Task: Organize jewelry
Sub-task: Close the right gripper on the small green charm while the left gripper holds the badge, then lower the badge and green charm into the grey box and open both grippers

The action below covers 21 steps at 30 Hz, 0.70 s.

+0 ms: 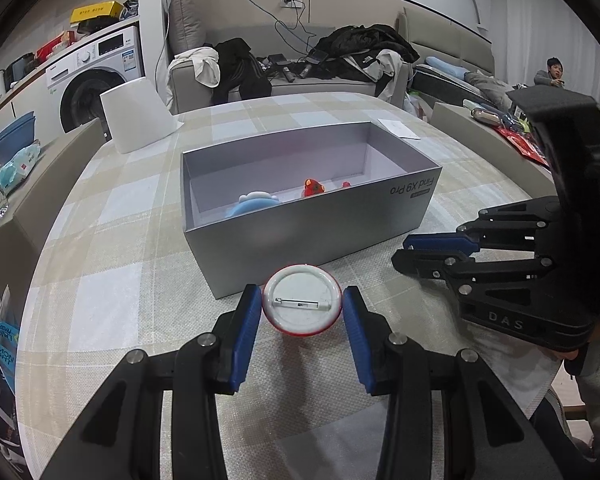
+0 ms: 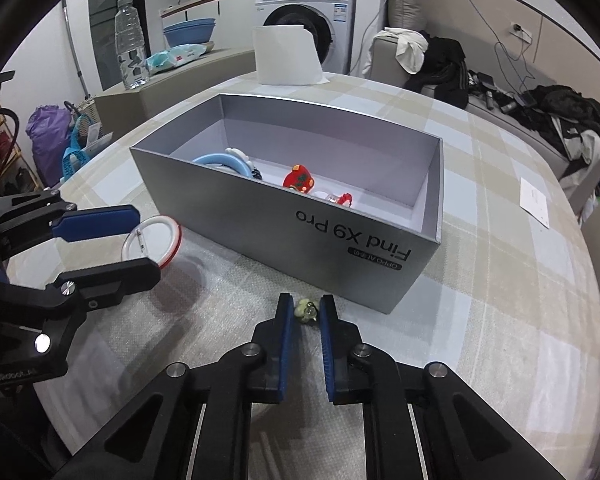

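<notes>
A round pin badge (image 1: 302, 300), white back with a red rim, sits between the blue pads of my left gripper (image 1: 302, 306), which is shut on it and holds it just above the table in front of the box. It also shows in the right wrist view (image 2: 154, 242). My right gripper (image 2: 307, 310) is shut on a small pale green charm (image 2: 305, 309) close to the box's near wall. The open silver box (image 1: 312, 224) holds a light blue piece (image 1: 254, 202), a red charm (image 1: 313, 188) and a small red bit (image 1: 346, 185).
A white paper roll (image 1: 134, 114) stands beyond the box on the checked tablecloth. A paper slip (image 1: 398, 127) lies at the table's far right. A water bottle (image 2: 131, 42) stands on a side bench. A sofa with clothes is behind.
</notes>
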Each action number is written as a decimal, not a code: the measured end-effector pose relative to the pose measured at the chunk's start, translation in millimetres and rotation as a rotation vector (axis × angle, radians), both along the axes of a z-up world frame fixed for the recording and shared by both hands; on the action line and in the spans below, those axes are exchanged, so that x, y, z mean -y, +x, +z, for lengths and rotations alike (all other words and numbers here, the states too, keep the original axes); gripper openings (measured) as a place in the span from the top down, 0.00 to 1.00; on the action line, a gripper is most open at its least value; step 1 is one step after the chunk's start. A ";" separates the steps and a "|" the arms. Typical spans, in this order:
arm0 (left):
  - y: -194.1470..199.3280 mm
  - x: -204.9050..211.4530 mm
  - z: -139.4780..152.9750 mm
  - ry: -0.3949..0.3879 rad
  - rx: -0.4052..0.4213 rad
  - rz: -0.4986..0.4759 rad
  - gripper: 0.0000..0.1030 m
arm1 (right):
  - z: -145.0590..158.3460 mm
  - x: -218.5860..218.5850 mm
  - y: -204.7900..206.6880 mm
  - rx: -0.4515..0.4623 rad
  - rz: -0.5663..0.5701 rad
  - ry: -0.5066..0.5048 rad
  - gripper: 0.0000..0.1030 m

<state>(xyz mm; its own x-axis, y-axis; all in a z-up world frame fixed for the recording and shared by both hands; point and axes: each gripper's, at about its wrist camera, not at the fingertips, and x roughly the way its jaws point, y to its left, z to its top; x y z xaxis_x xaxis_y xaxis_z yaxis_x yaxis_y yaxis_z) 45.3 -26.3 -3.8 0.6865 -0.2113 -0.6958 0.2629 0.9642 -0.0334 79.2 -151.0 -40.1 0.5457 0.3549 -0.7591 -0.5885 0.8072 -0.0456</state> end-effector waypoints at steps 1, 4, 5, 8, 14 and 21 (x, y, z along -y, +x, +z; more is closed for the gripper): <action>0.2 -0.2 0.5 0.000 0.002 0.000 0.65 | 1.3 2.1 -2.4 0.000 0.008 0.015 0.88; -0.2 0.3 2.6 -0.003 0.009 0.000 0.65 | 7.9 6.4 -10.1 0.012 0.029 0.053 0.88; -0.4 0.4 3.5 -0.005 0.012 -0.001 0.65 | 10.2 7.0 -11.8 0.017 0.032 0.063 0.88; -1.8 0.3 6.8 -0.012 0.024 -0.002 0.65 | 21.9 10.9 -17.9 0.039 0.052 0.124 0.88; -6.8 -0.3 21.1 -0.036 0.078 0.002 0.65 | 44.6 21.3 -23.2 0.093 0.056 0.238 0.88; -3.5 -2.9 40.2 -0.059 0.141 0.030 0.65 | 69.4 32.2 -16.1 0.112 0.027 0.330 0.88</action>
